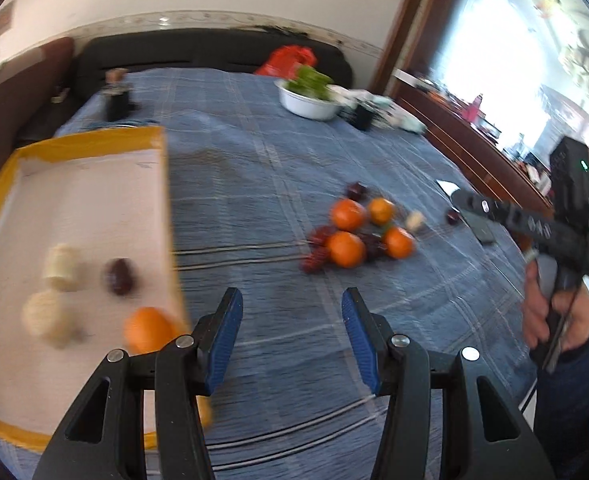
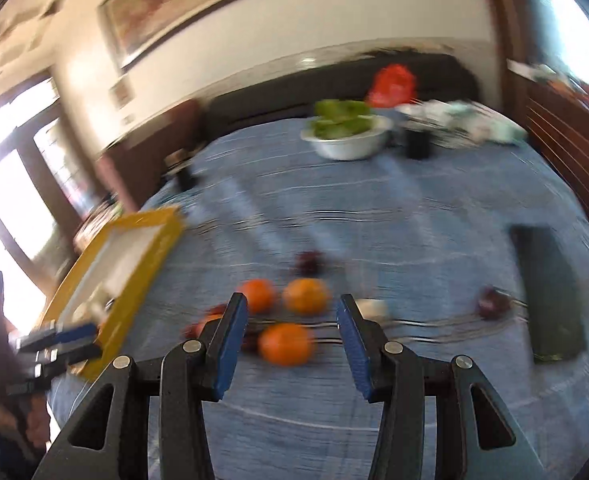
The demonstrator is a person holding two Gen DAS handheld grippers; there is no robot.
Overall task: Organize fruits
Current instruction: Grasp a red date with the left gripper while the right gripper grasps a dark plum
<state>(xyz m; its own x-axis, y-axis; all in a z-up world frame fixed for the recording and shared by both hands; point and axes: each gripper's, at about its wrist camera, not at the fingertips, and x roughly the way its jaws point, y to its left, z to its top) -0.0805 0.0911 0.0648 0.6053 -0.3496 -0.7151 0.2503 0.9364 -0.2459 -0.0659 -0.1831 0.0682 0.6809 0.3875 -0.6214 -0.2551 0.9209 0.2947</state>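
Looking along the left gripper, I see its two blue pads standing apart with nothing between them, only the blue checked tablecloth below. At the left edge of the table lies a flat tray with a yellow rim. Inside it, near the corner closest to the gripper, are one orange, one dark red fruit and two pale pieces, all a little blurred. Toward the right side of the table is a loose heap of fruit: four oranges touching or almost touching, with small dark red fruits around them and one pale piece just beside. At the far edge stands a white bowl with green leaves, and a red bag is behind it. At the right edge a hand holds the right gripper, seen from the side.

From the right wrist view everything is blurred. The right gripper has its blue pads spread, and nothing is pinched. Just beyond the fingertips three oranges lie on the cloth, with a dark fruit farther away. Another dark fruit lies alone toward the right edge, near a dark flat object. The yellow tray is at the left edge, and the left gripper's blue fingers are just beside its near corner.
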